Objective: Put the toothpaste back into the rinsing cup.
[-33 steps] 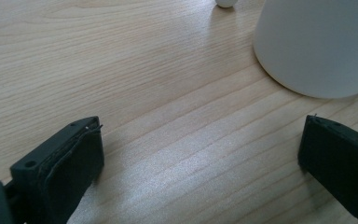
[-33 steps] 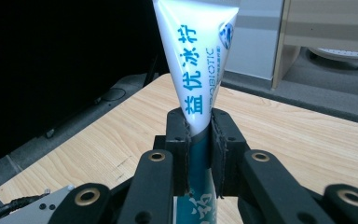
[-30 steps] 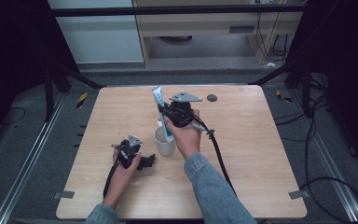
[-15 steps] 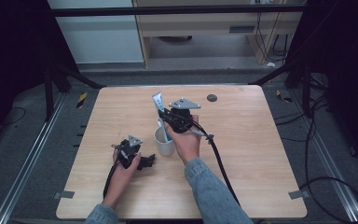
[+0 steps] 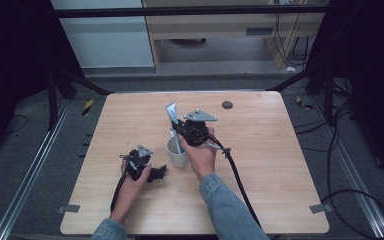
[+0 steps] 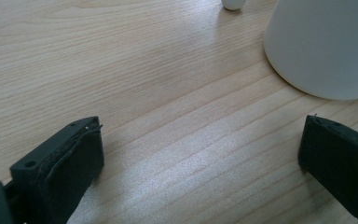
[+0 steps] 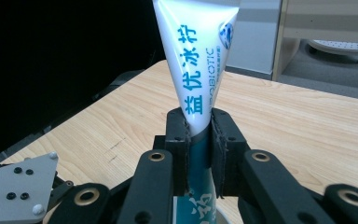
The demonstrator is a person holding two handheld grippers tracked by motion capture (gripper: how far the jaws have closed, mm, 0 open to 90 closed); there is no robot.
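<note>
the light wooden table with rounded corners (image 5: pixel 280 165) takes the middle of the high view, and the work sits a little left of its centre. there stands a white ceramic mug (image 5: pixel 177 151), upright, and in the left gripper view its wall (image 6: pixel 324 46) shows at the upper right of the frame, near the jaws but apart from them. the right gripper (image 5: pixel 180 129), held by the person's right hand (image 5: pixel 200 155), is just above the mug and pinches a white and blue soft plastic toothpaste tube (image 5: pixel 173 120); the tube stands almost upright, its flat crimped end up, and its lower end seems to go down into the mug, though the cap is hidden. in the right gripper view the two black jaws are pressed on the tube (image 7: pixel 198 70) from both sides, at its lower, rounder part. the left gripper (image 5: pixel 155 174) rests low on the table at the lower left of the mug, its jaws spread wide with nothing between them, only bare wood. i judge the tube to be light and soft; it will dent under pressure and its glossy skin may slip, so the hold on the fuller body near the cap is better than on the thin flat end, and the squeeze should be mild so that no paste comes out. the mug looks hard, breakable and easy to tip.
</note>
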